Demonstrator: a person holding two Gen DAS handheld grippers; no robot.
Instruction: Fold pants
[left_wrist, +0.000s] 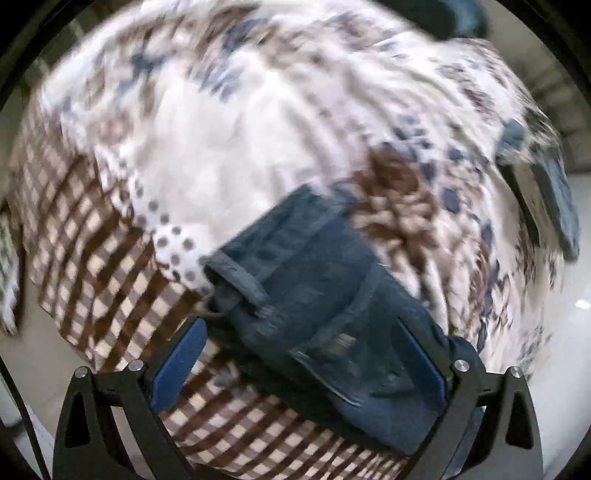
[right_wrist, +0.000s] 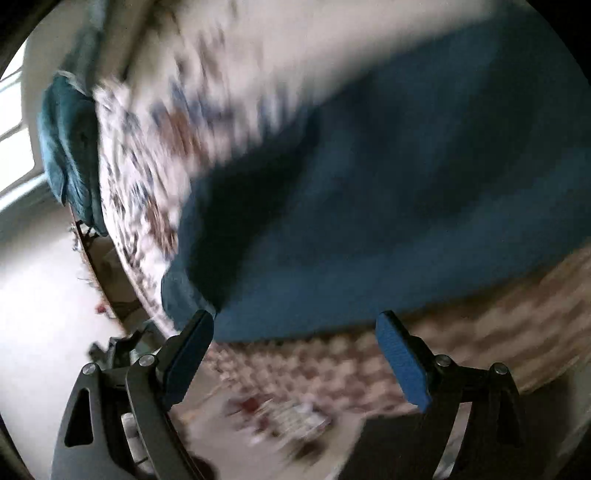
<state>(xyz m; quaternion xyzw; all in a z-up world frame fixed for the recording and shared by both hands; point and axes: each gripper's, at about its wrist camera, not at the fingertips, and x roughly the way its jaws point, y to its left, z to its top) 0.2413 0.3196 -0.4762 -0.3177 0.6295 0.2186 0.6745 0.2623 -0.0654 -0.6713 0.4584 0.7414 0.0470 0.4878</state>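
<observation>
Left tongs (left_wrist: 299, 365) spread wide around pants (left_wrist: 314, 280), right tongs (right_wrist: 295, 354) agape just below pants (right_wrist: 388, 192)

Dark blue denim pants (left_wrist: 317, 266), matt and coarse-woven, with thick stitched seams and a rolled hem. Printed cotton-like bedcover (left_wrist: 229, 147) beneath, soft and matt, creased, patterned in brown checks, dots and blue-brown flowers. Matt black plastic arms on the left gripper (left_wrist: 299, 365), with small shiny metal screws and blue pads (left_wrist: 177, 365) of a finely textured, rubbery look. Same matt black plastic, bright screw heads and grainy blue pads (right_wrist: 404, 363) on the right gripper (right_wrist: 295, 362). Teal cloth (right_wrist: 68, 147) at the far edge of the bed, soft and rumpled. Pale floor (left_wrist: 569, 350), smooth with a faint sheen. Much else too blurred to tell.
</observation>
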